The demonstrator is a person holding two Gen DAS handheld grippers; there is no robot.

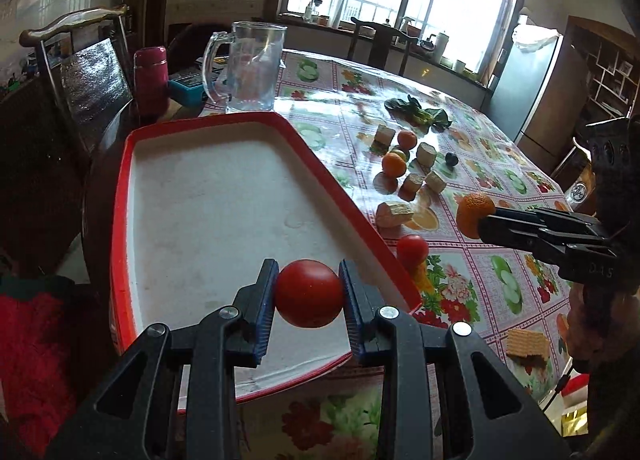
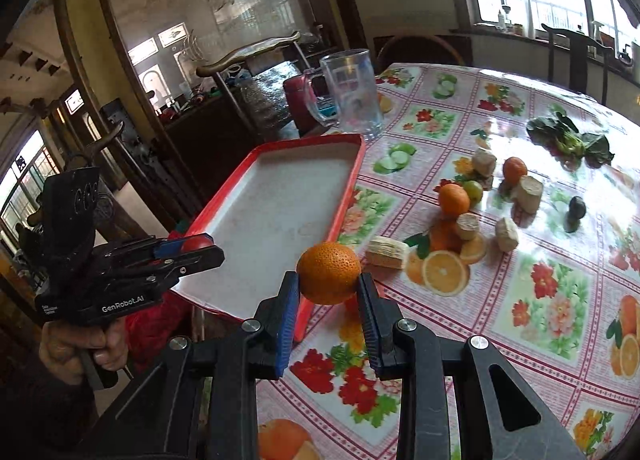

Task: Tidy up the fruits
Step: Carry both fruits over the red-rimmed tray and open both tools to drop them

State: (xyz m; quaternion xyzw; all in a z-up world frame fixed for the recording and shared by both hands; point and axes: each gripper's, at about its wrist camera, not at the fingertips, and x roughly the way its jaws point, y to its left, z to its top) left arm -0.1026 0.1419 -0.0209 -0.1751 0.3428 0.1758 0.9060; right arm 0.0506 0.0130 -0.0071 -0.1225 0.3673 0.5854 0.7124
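Observation:
My left gripper (image 1: 308, 294) is shut on a red tomato (image 1: 308, 294) and holds it above the near end of the red-rimmed white tray (image 1: 224, 195). My right gripper (image 2: 329, 280) is shut on an orange (image 2: 329, 272) just right of the tray's (image 2: 276, 211) near corner, above the table. The right gripper also shows in the left wrist view (image 1: 480, 219), the left one in the right wrist view (image 2: 200, 250). A second small tomato (image 1: 413, 248) sits beside the tray's right rim. More oranges (image 1: 394, 164) (image 2: 453, 199) lie further out.
Wafer blocks (image 1: 394, 213), a lime (image 2: 474, 189), a dark fruit (image 2: 576, 208) and leafy greens (image 2: 568, 137) lie on the flowered tablecloth (image 2: 520, 300). A glass mug (image 1: 250, 67) and a pink flask (image 1: 150, 77) stand behind the tray. Chairs surround the table.

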